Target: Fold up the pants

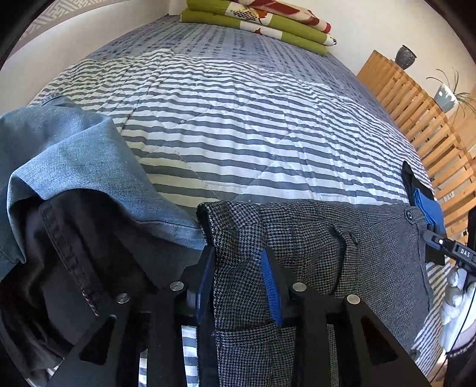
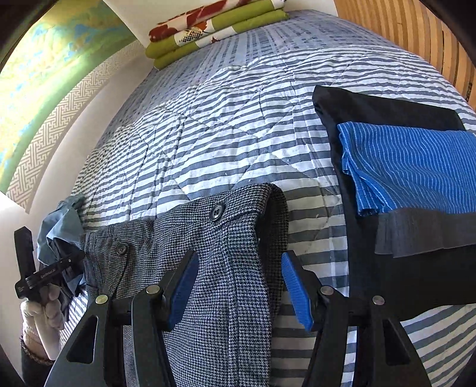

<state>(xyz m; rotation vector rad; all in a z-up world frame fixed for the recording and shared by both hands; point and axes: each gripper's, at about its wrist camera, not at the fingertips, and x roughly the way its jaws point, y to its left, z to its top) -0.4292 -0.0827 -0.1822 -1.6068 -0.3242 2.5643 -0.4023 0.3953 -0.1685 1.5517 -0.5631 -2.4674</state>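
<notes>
Grey houndstooth pants (image 1: 297, 238) lie at the near edge of the striped bed, waistband stretched between both grippers. My left gripper (image 1: 238, 253) is shut on one end of the waistband, with bunched fabric filling the gap between its blue pads. At the other end, by the buttons, my right gripper (image 2: 240, 256) is shut on the pants (image 2: 226, 268); its right pad touches the folded edge only near the tip. That end stands slightly raised and casts a shadow on the quilt. Each gripper shows in the other's view: the right gripper (image 1: 446, 242) and the left gripper (image 2: 44, 274), held by a gloved hand (image 2: 44, 312).
A pile of light blue jeans (image 1: 74, 154) and a dark garment (image 1: 74, 253) lies left of the pants. A folded stack, black with a blue striped piece (image 2: 416, 166) on top, sits to the right. A green folded blanket (image 1: 255, 20) lies at the far end. Wooden slats (image 1: 416, 119) line the right side.
</notes>
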